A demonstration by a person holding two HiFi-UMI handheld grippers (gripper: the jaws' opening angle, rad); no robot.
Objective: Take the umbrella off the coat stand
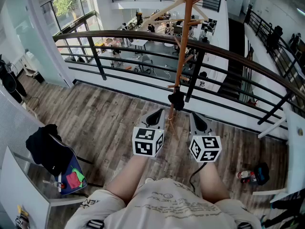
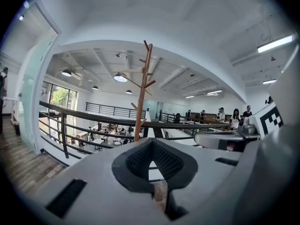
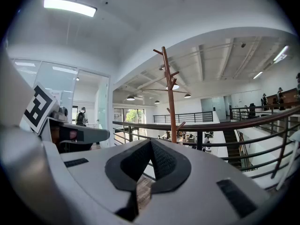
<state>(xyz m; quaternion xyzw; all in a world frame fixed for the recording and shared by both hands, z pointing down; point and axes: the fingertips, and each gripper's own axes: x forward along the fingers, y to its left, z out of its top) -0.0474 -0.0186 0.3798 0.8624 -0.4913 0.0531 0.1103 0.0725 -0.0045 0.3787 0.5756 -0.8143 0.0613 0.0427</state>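
Wooden coat stand (image 1: 182,46) rises dead ahead of me, just this side of the dark metal railing (image 1: 119,35) that edges the mezzanine, with an open hall full of desks below. Black umbrella (image 1: 176,99), folded into a short bundle, sits low on the pole, right under a short side peg and touching the stand; neither gripper view shows it, since each gripper's own body covers that part of the pole. A pale clothes hanger (image 1: 164,11) hangs up near the top pegs. Both my tools are held side by side at about the same height, pointing at the stand and only slightly downward. Left gripper (image 1: 157,113): its view has the black ribbed pads meeting at the tips, nothing between them, the stand's trunk (image 2: 142,104) straight above the tips (image 2: 150,141). Right gripper (image 1: 194,117): jaws likewise closed tip to tip and empty (image 3: 150,142), the stand (image 3: 169,97) a little right of centre in its view. Both grippers are near the umbrella but clear of it, with a gap of plank floor (image 1: 109,113) showing between. Off to my left a black garment (image 1: 45,147) is draped over a chair; to my right, a white table edge (image 1: 293,142) and a small dark bag (image 1: 259,173) on the floor.
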